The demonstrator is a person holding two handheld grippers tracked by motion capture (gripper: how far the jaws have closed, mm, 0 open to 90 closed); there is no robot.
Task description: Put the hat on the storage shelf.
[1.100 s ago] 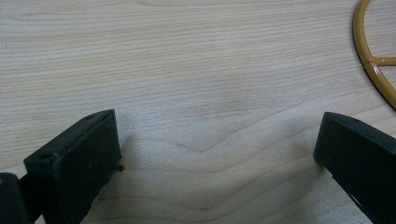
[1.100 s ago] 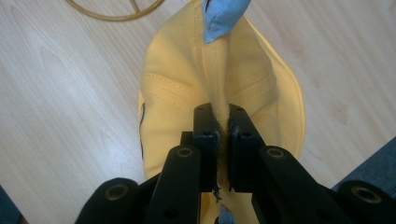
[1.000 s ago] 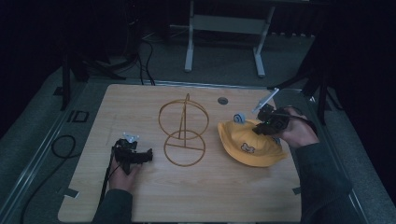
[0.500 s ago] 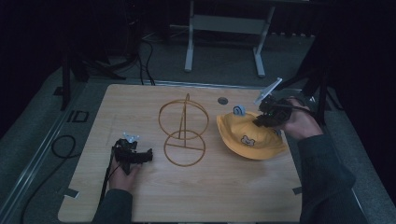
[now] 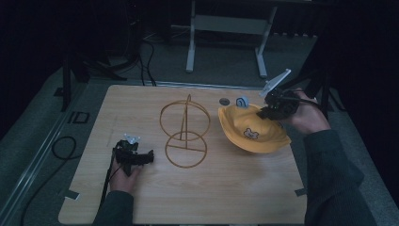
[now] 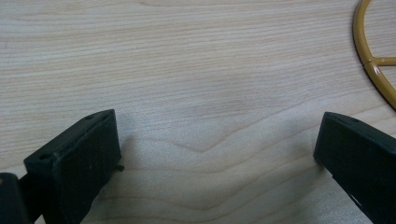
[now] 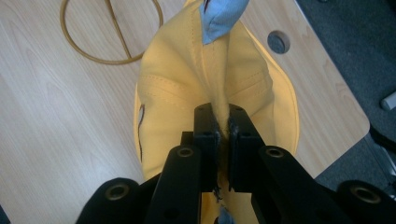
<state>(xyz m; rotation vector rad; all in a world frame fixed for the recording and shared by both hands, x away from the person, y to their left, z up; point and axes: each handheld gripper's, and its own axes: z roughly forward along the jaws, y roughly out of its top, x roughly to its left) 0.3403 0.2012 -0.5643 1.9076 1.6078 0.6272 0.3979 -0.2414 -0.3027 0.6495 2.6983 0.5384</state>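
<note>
Fingers point(image 7: 205, 135) of the right gripper point(image 7: 223, 135) are pinched on a fold of the yellow hat point(image 7: 187, 79), held above the counter point(image 5: 141, 108) right of the wire stand point(image 5: 184, 136). Left gripper point(image 6: 215, 154) rests low on the counter, fingers spread wide, well apart from the hat.

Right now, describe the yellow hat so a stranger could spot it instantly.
On the wooden table, look right of the gold wire stand. The yellow hat is there, pinched in the right gripper; alone, it is soft cloth, with a small bear patch.
</note>
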